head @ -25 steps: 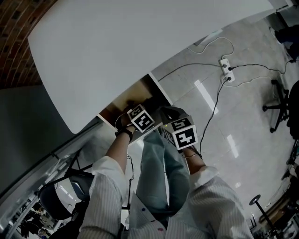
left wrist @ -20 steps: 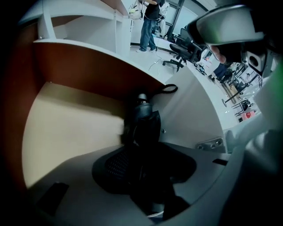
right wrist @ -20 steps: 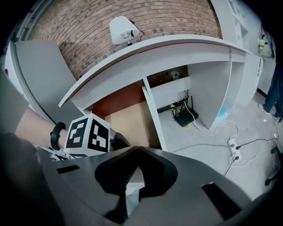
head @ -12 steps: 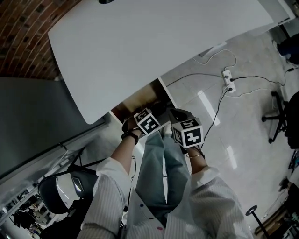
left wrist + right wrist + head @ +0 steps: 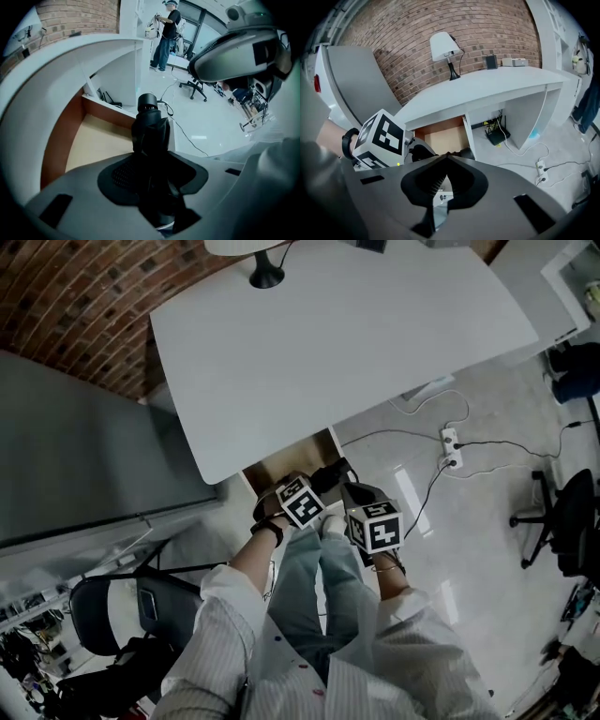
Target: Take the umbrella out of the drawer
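One umbrella [image 5: 150, 136], two grippers, left gripper [image 5: 150, 161] and right gripper [image 5: 447, 157], one desk [image 5: 356, 343], one drawer [image 5: 272, 470], one lamp [image 5: 443, 47], two chairs [image 5: 108, 615] [image 5: 561, 521]

drawer [image 5: 281, 467] front: open above | drawer rear: under desk top [image 5: 347, 343] overhang | right of drawer: bare floor [image 5: 487, 531], power strip [image 5: 450, 448] farther out

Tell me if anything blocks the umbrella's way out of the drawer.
Nothing visible does. The left tool grips the umbrella, which is already raised above the open drawer. The space above it is free, and the desk top covers only the drawer's back part.
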Demonstrator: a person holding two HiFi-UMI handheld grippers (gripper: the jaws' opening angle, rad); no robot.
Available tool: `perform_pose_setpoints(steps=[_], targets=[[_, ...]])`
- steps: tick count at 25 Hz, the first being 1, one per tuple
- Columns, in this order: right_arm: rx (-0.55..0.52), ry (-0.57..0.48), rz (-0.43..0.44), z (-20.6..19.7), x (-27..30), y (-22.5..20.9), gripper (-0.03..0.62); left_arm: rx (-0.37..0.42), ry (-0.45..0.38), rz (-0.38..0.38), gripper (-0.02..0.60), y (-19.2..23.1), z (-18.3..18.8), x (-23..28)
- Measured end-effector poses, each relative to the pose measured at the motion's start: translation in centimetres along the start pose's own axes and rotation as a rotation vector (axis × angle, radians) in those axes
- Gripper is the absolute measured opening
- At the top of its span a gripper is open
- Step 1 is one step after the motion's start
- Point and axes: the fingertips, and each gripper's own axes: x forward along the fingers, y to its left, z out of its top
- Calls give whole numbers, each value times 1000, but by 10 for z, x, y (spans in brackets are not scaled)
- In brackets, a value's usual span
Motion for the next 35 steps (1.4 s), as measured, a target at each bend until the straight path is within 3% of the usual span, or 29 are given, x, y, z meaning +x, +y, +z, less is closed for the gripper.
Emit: perform_pose_setpoints(steps=[8, 16, 21, 28, 35], targets=[[-59, -38, 11, 42, -47, 24, 35, -44, -66, 11, 190, -14, 23, -59], [-100, -129, 54, 88, -89, 58, 35, -123, -193, 33, 191, -25, 42, -123], [-180, -199, 90, 125, -117, 87, 35, -168, -304, 65, 191, -25, 62, -178], [-280, -325, 141, 172, -157, 127, 35, -292, -555, 95, 192, -23, 93, -263], [-328, -467, 203, 212, -198, 167, 35, -330, -717, 212, 192, -10, 102, -333]])
